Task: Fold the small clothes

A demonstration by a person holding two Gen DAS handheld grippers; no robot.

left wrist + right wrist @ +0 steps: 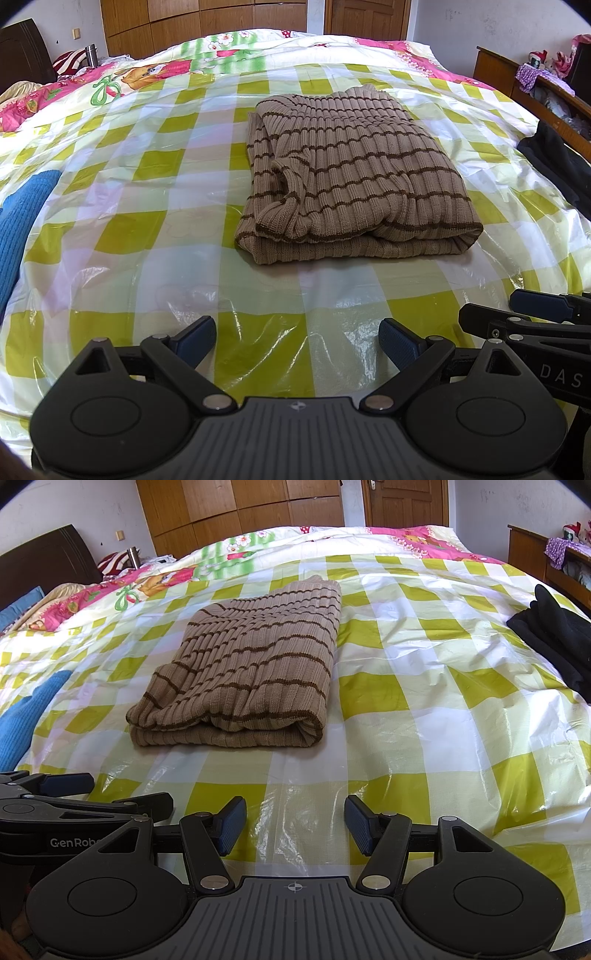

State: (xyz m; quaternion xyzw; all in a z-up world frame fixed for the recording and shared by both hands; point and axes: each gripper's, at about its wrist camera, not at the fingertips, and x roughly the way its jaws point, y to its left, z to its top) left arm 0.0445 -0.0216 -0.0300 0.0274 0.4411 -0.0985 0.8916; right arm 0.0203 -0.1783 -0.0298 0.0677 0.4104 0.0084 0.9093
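Bedroom; wooden wardrobe (240, 513) and door (406, 502) along far wall, dark headboard (44, 561) at left. Bed covered with glossy yellow-green and white checked plastic sheet (424, 709), cartoon-print quilt (155, 70) bunched beyond it.

Task item: tan ribbed sweater (343, 166) with thin brown stripes. Folded into a thick rectangular bundle, resting on the sheet at mid-bed, ahead of both tools and well apart from them. Neck opening visible on upper layer at left side; rounded fold edge facing the cameras.

Handling, judged: soft, limp knit, moderate weight, several layers thick. Likely to sag and unroll if lifted by one layer only. Sheet beneath looks slick, so bundle may slide when pushed. Best hold: near fold edge, at its two corners, jaws pinching all layers together.

Tools: left gripper (297, 341) low over near edge of sheet, jaws spread wide, nothing between the pads. Right gripper (295, 825) alongside it, likewise spread and empty.

Surrounding items: blue knitted garment (26, 716) at left margin of the sheet; black garment (554, 642) at right margin; both well apart from the sweater. Wooden side furniture (517, 74) with soft toys and clutter at far right. Striped cushion (114, 563) and metal flask (133, 555) near headboard.

Obstructions: none between grippers and sweater; only wrinkled plastic in the path.
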